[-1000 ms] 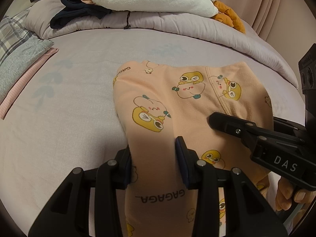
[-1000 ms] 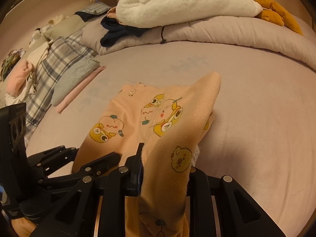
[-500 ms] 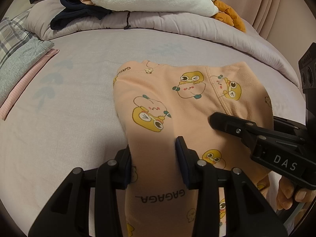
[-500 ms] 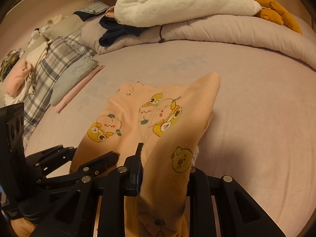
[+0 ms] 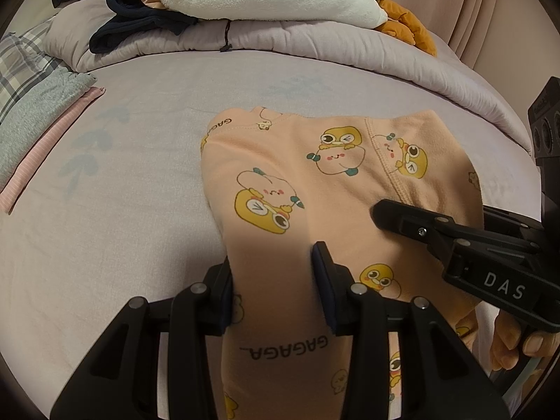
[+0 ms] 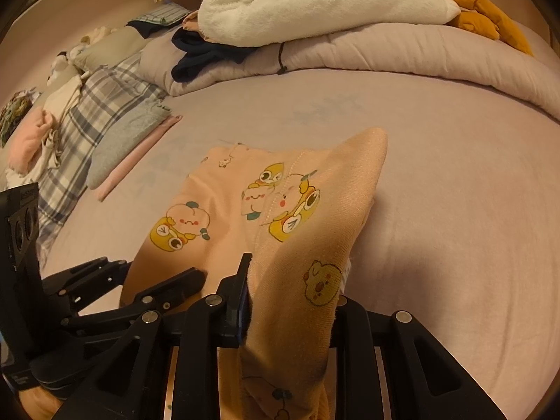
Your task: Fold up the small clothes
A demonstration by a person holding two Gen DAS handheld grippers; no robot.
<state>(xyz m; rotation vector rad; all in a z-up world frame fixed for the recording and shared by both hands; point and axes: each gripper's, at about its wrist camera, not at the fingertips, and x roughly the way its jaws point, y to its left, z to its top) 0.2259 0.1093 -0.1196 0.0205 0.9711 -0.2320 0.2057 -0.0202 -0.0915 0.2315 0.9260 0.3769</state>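
A small peach garment (image 5: 301,189) printed with yellow cartoon ducks lies partly on the lilac bed sheet (image 5: 133,210), its near edge lifted. My left gripper (image 5: 273,280) is shut on the garment's near left part, the cloth bunched between both pads. In the right wrist view the same peach garment (image 6: 245,210) rises in a fold into my right gripper (image 6: 290,301), which is shut on its near right part. The right gripper shows in the left wrist view as a black arm marked DAS (image 5: 465,255), with a hand (image 5: 514,346) under it.
A rolled lilac duvet (image 6: 402,52) runs along the far side, with a white fleece (image 6: 315,0), dark garment (image 6: 206,52) and orange cloth (image 6: 486,10) on it. At the left lie a plaid pillow (image 6: 91,112), folded grey (image 6: 122,140) and pink clothes (image 6: 140,157).
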